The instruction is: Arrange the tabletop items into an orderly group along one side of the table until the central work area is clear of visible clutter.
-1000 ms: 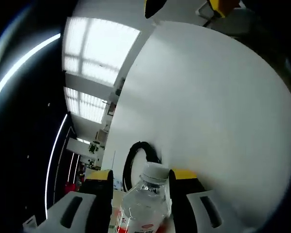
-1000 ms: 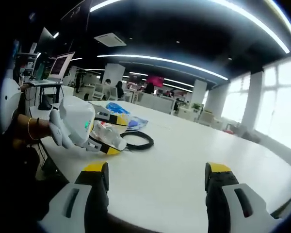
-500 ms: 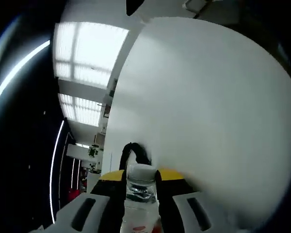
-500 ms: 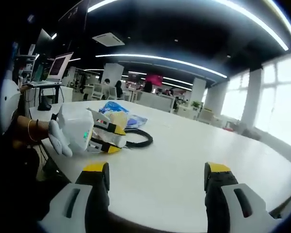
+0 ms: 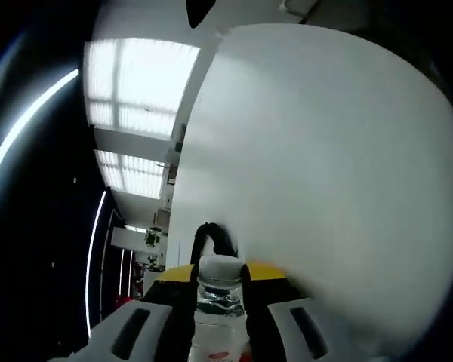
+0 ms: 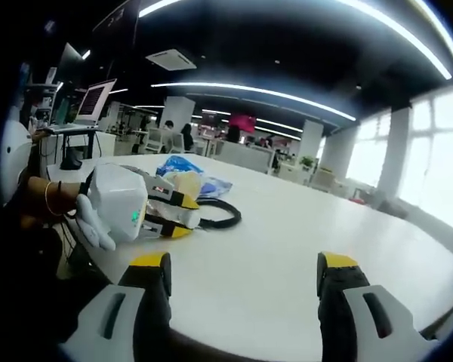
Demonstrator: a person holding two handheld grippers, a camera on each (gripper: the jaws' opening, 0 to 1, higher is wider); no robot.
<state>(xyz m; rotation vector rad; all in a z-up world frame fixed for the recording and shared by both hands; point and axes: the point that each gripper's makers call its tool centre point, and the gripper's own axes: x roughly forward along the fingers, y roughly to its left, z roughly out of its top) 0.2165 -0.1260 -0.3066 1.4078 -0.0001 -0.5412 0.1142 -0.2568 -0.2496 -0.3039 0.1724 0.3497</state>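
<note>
A clear water bottle (image 5: 220,305) with a white cap and a red label stands between my left gripper's (image 5: 220,274) yellow-tipped jaws, which are shut on its neck. In the right gripper view the same left gripper (image 6: 178,213) lies low over the white table (image 6: 287,241) at the left, holding the bottle (image 6: 187,218) sideways. My right gripper (image 6: 243,265) hangs open over the near table edge, with nothing between its fingers. A black cable loop (image 6: 220,219) lies just beyond the bottle; the cable (image 5: 210,234) also sits behind the cap.
A blue plastic bag (image 6: 183,166) and a pale yellowish item (image 6: 186,182) lie behind the left gripper. A person's gloved hand and wrist (image 6: 47,197) hold that gripper. A laptop on a stand (image 6: 92,99) is at the far left. Bare table (image 5: 325,188) stretches to the right.
The left jaws have closed on the bottle's neck, and the bottle now sits centred between them. In the right gripper view the left gripper has turned slightly; the right gripper stays still.
</note>
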